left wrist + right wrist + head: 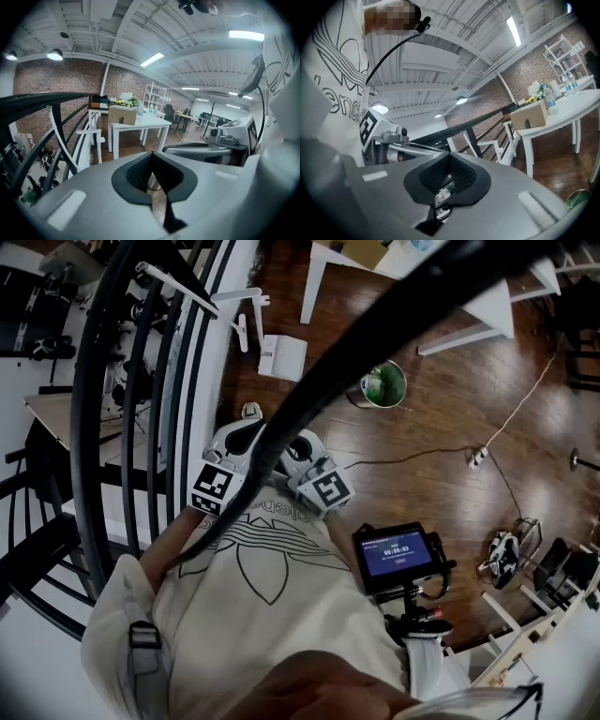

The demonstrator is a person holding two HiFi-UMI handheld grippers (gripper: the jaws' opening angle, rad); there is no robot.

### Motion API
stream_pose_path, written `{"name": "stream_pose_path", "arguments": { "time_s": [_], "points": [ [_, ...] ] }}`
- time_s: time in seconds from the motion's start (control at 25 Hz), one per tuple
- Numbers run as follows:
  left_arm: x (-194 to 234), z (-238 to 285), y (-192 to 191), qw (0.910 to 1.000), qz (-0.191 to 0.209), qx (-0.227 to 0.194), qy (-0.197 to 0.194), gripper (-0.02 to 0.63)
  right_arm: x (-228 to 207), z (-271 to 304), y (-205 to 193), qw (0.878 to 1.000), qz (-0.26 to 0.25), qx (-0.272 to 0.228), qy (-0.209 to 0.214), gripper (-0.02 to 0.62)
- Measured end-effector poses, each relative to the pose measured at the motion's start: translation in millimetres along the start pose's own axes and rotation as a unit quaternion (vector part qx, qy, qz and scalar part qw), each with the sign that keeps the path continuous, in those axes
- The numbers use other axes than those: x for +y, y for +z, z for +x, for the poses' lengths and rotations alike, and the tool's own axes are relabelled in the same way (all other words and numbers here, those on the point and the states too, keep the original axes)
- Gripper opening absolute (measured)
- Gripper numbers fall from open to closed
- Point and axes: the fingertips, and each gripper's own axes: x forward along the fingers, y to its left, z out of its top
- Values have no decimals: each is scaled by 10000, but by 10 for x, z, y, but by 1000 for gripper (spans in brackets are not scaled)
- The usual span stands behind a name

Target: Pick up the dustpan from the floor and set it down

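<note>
A white, flat, square-ended thing that looks like the dustpan (282, 357) lies on the wooden floor beside the railing, well ahead of both grippers. I hold my left gripper (246, 432) and right gripper (307, 451) side by side close to my chest, and a dark strap crosses in front of them. In the left gripper view the left gripper (152, 164) has its jaws together with nothing between them. The right gripper (447, 180) looks the same in its own view, shut and empty. Neither gripper view shows the dustpan.
A black stair railing (112, 381) runs down the left. A bin with green contents (382, 385) stands on the floor near a white table (469, 306). A cable and power strip (476, 457) lie to the right. A small screen on a mount (398, 557) hangs at my right hip.
</note>
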Motion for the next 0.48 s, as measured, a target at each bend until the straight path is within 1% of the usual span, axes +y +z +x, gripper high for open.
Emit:
{"name": "stream_pose_path", "arguments": {
  "time_s": [0.12,0.2,0.28,0.36,0.4,0.48],
  "points": [
    [133,0,165,9998,-73,-199,-65,20,-8,151,174,9997,-249,22,-18,2],
    [309,32,227,9995,-117,-276,-117,20,-20,328,309,9992,-397,-86,-26,2],
    [568,123,235,9992,-211,-299,-146,20,-97,534,393,9988,-446,-181,-63,2],
    [827,243,252,9986,-374,-315,-200,21,-229,702,446,9989,-418,-110,-169,2],
    [968,311,274,9985,-385,-302,-232,20,-311,789,480,9988,-428,-45,-247,2],
    [1274,460,312,9990,-285,-198,-297,20,-475,979,565,9981,-455,15,-419,2]
  ]
}}
